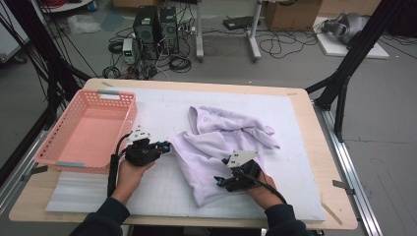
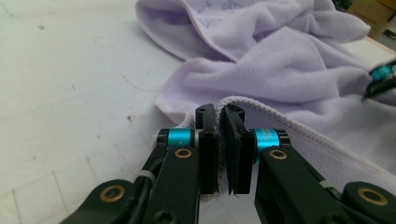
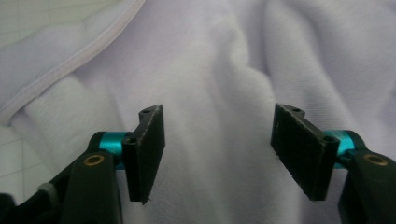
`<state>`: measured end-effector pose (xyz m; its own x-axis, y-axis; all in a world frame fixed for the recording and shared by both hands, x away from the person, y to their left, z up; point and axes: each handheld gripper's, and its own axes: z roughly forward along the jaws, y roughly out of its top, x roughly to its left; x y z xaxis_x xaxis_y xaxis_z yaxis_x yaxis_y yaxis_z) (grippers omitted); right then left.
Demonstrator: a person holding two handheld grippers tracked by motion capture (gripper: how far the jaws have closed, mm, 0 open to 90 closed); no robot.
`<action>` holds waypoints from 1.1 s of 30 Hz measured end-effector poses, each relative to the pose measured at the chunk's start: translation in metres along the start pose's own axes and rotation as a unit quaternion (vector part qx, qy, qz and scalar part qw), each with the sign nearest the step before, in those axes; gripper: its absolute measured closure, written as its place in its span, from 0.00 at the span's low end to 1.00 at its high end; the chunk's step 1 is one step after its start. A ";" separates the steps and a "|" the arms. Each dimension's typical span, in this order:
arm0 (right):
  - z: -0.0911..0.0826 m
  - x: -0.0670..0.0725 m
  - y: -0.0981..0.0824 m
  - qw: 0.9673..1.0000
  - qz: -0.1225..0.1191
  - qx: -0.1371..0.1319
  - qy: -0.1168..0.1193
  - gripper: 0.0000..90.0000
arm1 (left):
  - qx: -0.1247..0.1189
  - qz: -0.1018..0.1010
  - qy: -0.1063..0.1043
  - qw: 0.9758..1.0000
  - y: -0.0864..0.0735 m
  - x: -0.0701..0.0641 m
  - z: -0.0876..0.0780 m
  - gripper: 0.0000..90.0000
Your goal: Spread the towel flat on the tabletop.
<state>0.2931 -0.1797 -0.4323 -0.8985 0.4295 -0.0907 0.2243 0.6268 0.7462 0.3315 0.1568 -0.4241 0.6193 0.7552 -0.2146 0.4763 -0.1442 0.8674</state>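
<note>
Lilac towel still a crumpled heap, only one corner grabbed so far

The towel (image 1: pixel 221 147) lies bunched mid-table on the white mat (image 1: pixel 162 196), nothing folded or moved to the pink basket (image 1: pixel 86 130) at far left. Left gripper (image 1: pixel 166 146) is clamped on the towel's left hem; its own view shows the stitched edge (image 2: pixel 280 123) pinched, which the high view can't resolve. Right gripper (image 3: pixel 217 154) hangs released, jaws wide over the near folds.

Pink basket (image 1: pixel 88 129) beside bare mat (image 1: pixel 162 105)
</note>
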 end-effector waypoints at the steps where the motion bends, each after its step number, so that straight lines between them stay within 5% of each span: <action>1: 0.003 0.000 -0.001 1.000 0.007 0.000 0.009 0.33 | -0.003 -0.002 -0.002 1.000 0.002 0.000 0.001 0.94; 5: 0.012 0.010 0.001 0.999 -0.001 0.007 0.043 0.38 | -0.007 -0.003 -0.009 1.000 0.007 -0.005 0.008 0.94; 6: 0.016 0.015 0.001 0.998 -0.017 0.030 0.049 0.49 | -0.007 -0.001 -0.009 1.000 0.008 -0.006 0.009 0.94; 8: 0.016 0.014 0.001 0.997 -0.016 0.026 0.074 0.69 | -0.010 -0.001 -0.012 1.000 0.010 -0.008 0.011 0.94; 10: 0.013 0.014 0.001 0.997 -0.021 0.026 0.073 0.94 | -0.012 -0.001 -0.015 1.000 0.012 -0.011 0.013 0.94; 13: 0.009 0.013 0.001 0.997 -0.043 0.020 0.056 0.97 | -0.017 -0.002 -0.017 1.000 0.013 -0.012 0.015 0.94; 16: -0.003 -0.009 -0.003 1.000 0.007 -0.015 0.020 0.98 | -0.016 -0.006 -0.016 1.000 0.012 -0.013 0.018 0.93; 19: -0.019 -0.039 -0.011 0.996 0.061 -0.041 -0.042 0.98 | -0.019 -0.014 -0.014 1.000 0.012 -0.011 0.020 0.79; 22: -0.033 -0.066 -0.018 0.988 0.105 -0.058 -0.102 0.98 | -0.013 -0.024 -0.008 1.000 0.011 -0.008 0.022 0.59; 25: -0.048 -0.091 -0.030 0.970 0.157 -0.065 -0.177 0.98 | -0.009 -0.018 -0.007 1.000 0.009 -0.008 0.022 0.53; 29: -0.063 -0.113 -0.046 0.938 0.215 -0.051 -0.268 0.98 | -0.001 -0.005 -0.006 1.000 0.008 -0.009 0.022 0.52; 30: -0.065 -0.118 -0.050 0.933 0.230 -0.040 -0.275 0.97 | 0.000 -0.001 -0.007 1.000 0.007 -0.009 0.022 0.52; 33: -0.065 -0.121 -0.055 0.929 0.250 -0.022 -0.273 0.79 | 0.006 0.008 -0.006 1.000 0.005 -0.010 0.021 0.52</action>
<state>0.3651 -0.3089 -0.4193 -0.3585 0.9328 -0.0372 0.5360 0.2383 0.8099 0.3407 0.1352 -0.4275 0.6343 0.7448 -0.2070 0.4736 -0.1628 0.8656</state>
